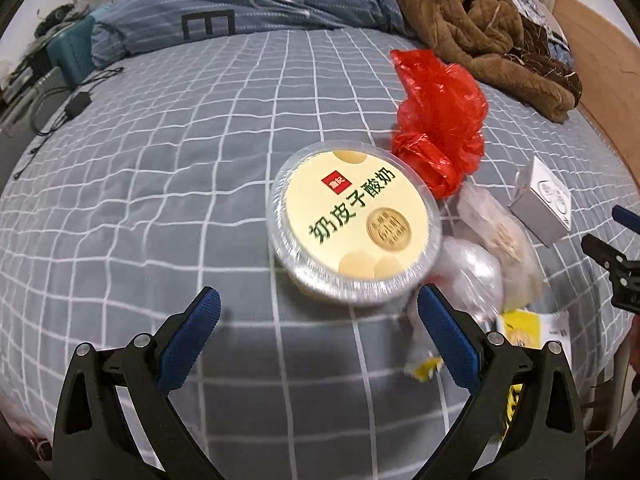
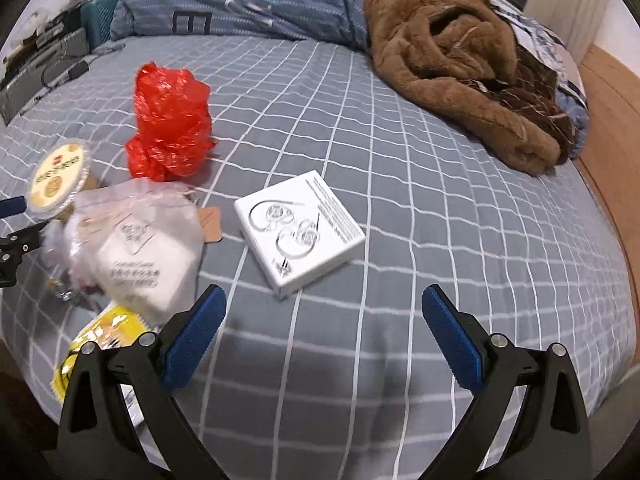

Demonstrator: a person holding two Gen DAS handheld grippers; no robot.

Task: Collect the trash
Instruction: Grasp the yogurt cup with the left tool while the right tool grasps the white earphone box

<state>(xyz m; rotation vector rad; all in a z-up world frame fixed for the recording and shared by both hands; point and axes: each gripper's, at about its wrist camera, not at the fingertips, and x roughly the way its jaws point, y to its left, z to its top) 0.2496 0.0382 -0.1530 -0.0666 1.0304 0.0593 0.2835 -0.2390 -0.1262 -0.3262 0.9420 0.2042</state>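
Two tongs in view, both spread wide and holding nothing. The left tongs (image 1: 319,307) hover low over the bed (image 1: 160,184), just short of one round yoghurt tub (image 1: 354,222) with a clear lid and cream label, which stands upright directly ahead between the blue pads. The right tongs (image 2: 324,305) hover over bare checked sheet, with one white earphone box (image 2: 299,232) lying flat ahead of them and apart from the pads.

Trash counted on the bed: one yoghurt tub, one crumpled red plastic bag (image 2: 170,122) on the far side of the tub, one clear bag (image 2: 136,244) with white contents just right of the tub, one yellow wrapper (image 2: 102,340) at the near edge. Contents of the clear bag are blurred.

Also present: one brown fleece blanket (image 2: 464,80) bunched at far right, one blue striped quilt (image 2: 248,4) at the far end.
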